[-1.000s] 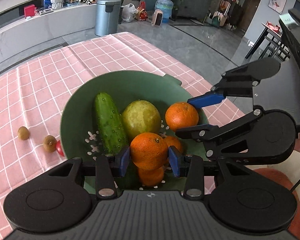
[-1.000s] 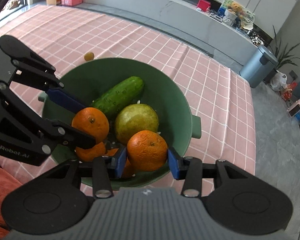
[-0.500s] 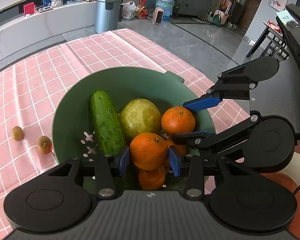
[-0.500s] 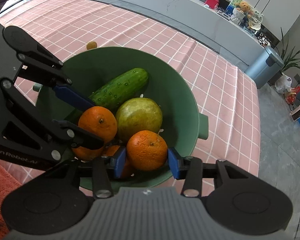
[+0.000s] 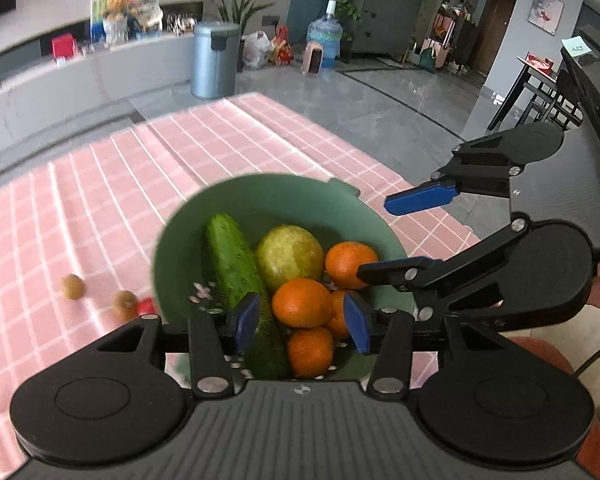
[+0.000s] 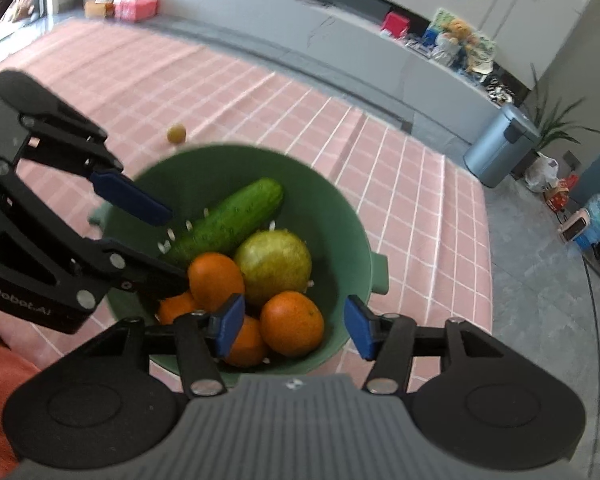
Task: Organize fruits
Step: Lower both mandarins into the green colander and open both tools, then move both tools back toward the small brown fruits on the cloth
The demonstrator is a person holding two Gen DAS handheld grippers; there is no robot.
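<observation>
**Both grippers spread over the fruit bowl**

The round green plastic colander bowl [image 5: 284, 200] sits on the pink checked tablecloth [image 5: 100, 200] that covers the surface. Inside it lie a long dark green cucumber [image 5: 232, 256], a large yellow-green round fruit [image 5: 290, 256] and several oranges piled toward the near side.

In the left wrist view, the left gripper [image 5: 302, 318] hangs above the near part of the bowl with its blue-padded jaws standing apart. The top orange [image 5: 302, 302] shows between them with a gap on each side, so nothing is clasped. A second orange [image 5: 350, 264] lies at about 2 o'clock from it, just beside the yellow-green fruit, and a lower orange [image 5: 310, 352] sits at 6 o'clock below the top one.

The right gripper [image 6: 294, 330] also hovers over the bowl with its jaws wide. In the right wrist view one orange lies between them, nearer the left pad, with clear space to the right pad.

On the cloth, at 9 o'clock from the bowl in the left view, lie two small brown round fruits [image 5: 73, 286] and a small red fruit [image 5: 145, 307], the red one just beside the bowl wall.
</observation>
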